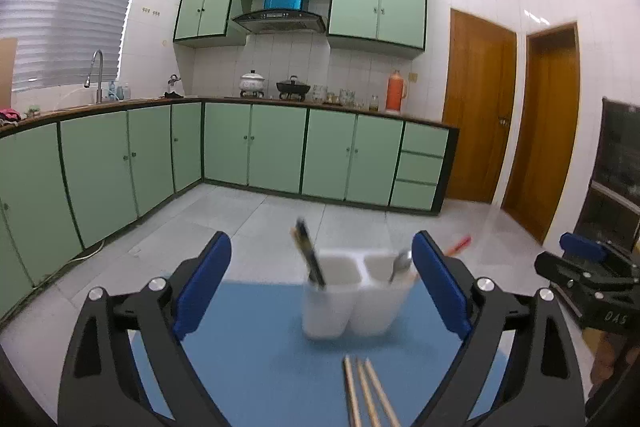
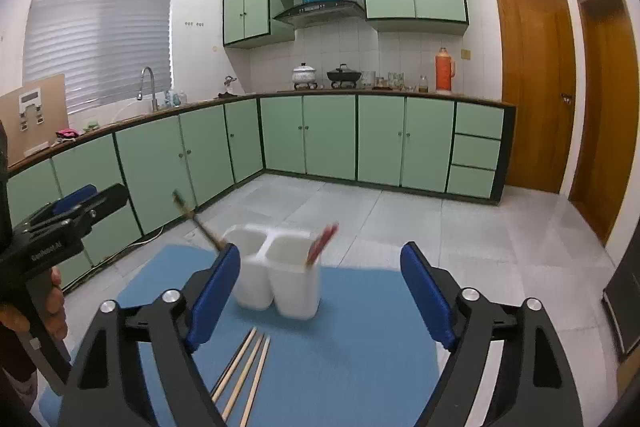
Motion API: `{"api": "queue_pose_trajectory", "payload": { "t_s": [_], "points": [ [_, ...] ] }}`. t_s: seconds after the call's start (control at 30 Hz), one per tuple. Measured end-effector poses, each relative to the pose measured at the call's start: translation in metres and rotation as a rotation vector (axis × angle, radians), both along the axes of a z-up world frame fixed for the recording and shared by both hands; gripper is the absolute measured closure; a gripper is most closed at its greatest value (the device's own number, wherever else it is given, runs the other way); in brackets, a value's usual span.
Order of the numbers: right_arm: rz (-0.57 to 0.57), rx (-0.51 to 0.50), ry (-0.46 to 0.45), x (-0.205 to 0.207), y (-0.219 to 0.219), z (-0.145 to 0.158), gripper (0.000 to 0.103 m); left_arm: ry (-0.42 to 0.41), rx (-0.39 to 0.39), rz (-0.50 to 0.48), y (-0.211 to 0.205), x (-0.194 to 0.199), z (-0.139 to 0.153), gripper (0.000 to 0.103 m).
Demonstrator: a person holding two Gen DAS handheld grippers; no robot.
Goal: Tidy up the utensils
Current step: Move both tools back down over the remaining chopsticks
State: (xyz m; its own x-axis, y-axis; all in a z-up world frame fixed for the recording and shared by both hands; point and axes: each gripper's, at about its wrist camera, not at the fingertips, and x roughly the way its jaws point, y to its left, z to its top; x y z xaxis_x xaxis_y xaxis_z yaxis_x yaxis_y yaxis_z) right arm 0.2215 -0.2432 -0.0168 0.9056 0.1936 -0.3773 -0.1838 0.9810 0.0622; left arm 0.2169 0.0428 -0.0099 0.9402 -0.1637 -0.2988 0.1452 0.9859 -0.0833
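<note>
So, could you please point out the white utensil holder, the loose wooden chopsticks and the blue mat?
white utensil holder [image 2: 294,291]: right wrist view, front wall.
wooden chopsticks [image 2: 245,375]: right wrist view, middle stick's shaft.
blue mat [image 1: 260,347]: left wrist view, bare surface.

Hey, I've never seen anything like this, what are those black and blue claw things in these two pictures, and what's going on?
Each claw is a hand-held gripper with a camera looking along its blue fingers. One picture comes from the left hand-held gripper, the other from the right hand-held gripper. Both are open and hold nothing. On the blue mat stands a white two-compartment holder with dark chopsticks in one side, a metal spoon and something red in the other. Three wooden chopsticks lie loose on the mat, still to be sorted.
</note>
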Motion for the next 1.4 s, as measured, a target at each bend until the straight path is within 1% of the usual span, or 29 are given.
{"api": "queue_pose_trajectory", "payload": {
  "t_s": [0.1,0.13,0.2,0.23,0.3,0.47,0.6,0.67,0.77,0.83,0.93,1.03,1.1,1.13,1.2,1.27,1.33,1.4],
  "points": [
    [-0.008,-0.001,0.034,-0.021,0.000,-0.020,0.019,0.038,0.040,-0.010,0.000,-0.017,-0.017,0.013],
    [-0.009,0.000,0.045,-0.025,0.000,-0.025,0.019,0.060,0.058,-0.010,0.000,-0.024,-0.026,0.013],
    [-0.008,0.006,0.072,-0.032,0.002,-0.037,0.019,0.093,0.065,-0.012,0.002,-0.031,-0.039,0.013],
    [-0.007,0.013,0.093,-0.036,0.003,-0.045,0.019,0.125,0.068,-0.014,0.003,-0.037,-0.050,0.013],
    [-0.007,0.025,0.124,-0.041,0.004,-0.058,0.019,0.163,0.078,-0.018,0.005,-0.043,-0.064,0.013],
    [-0.012,0.034,0.199,-0.058,0.012,-0.093,0.019,0.292,0.129,-0.030,0.007,-0.055,-0.107,0.013],
    [-0.005,0.032,0.247,-0.071,0.023,-0.120,0.019,0.379,0.127,-0.036,0.012,-0.064,-0.133,0.013],
    [-0.003,0.028,0.262,-0.076,0.027,-0.130,0.019,0.406,0.119,-0.030,0.014,-0.067,-0.142,0.013],
    [0.001,0.016,0.279,-0.082,0.035,-0.141,0.023,0.440,0.115,-0.020,0.017,-0.072,-0.154,0.013],
    [0.007,0.020,0.296,-0.086,0.039,-0.149,0.024,0.460,0.110,-0.018,0.018,-0.073,-0.158,0.013],
    [0.014,0.025,0.325,-0.087,0.045,-0.159,0.029,0.492,0.101,-0.021,0.020,-0.074,-0.165,0.013],
    [0.022,0.021,0.344,-0.089,0.053,-0.165,0.036,0.521,0.099,-0.025,0.021,-0.075,-0.172,0.013],
    [0.028,0.012,0.359,-0.090,0.058,-0.170,0.043,0.534,0.095,-0.028,0.021,-0.076,-0.175,0.013],
    [0.033,0.003,0.367,-0.091,0.062,-0.174,0.045,0.541,0.093,-0.030,0.022,-0.078,-0.177,0.015],
    [0.046,-0.010,0.383,-0.093,0.068,-0.179,0.055,0.554,0.091,-0.030,0.023,-0.079,-0.180,0.020],
    [0.052,-0.017,0.395,-0.091,0.071,-0.183,0.062,0.565,0.081,-0.030,0.022,-0.078,-0.181,0.020],
    [0.054,-0.021,0.404,-0.090,0.074,-0.185,0.064,0.569,0.070,-0.028,0.022,-0.078,-0.182,0.020],
    [0.047,-0.032,0.413,-0.088,0.076,-0.188,0.069,0.570,0.068,-0.030,0.022,-0.078,-0.182,0.020]
  ]
}}
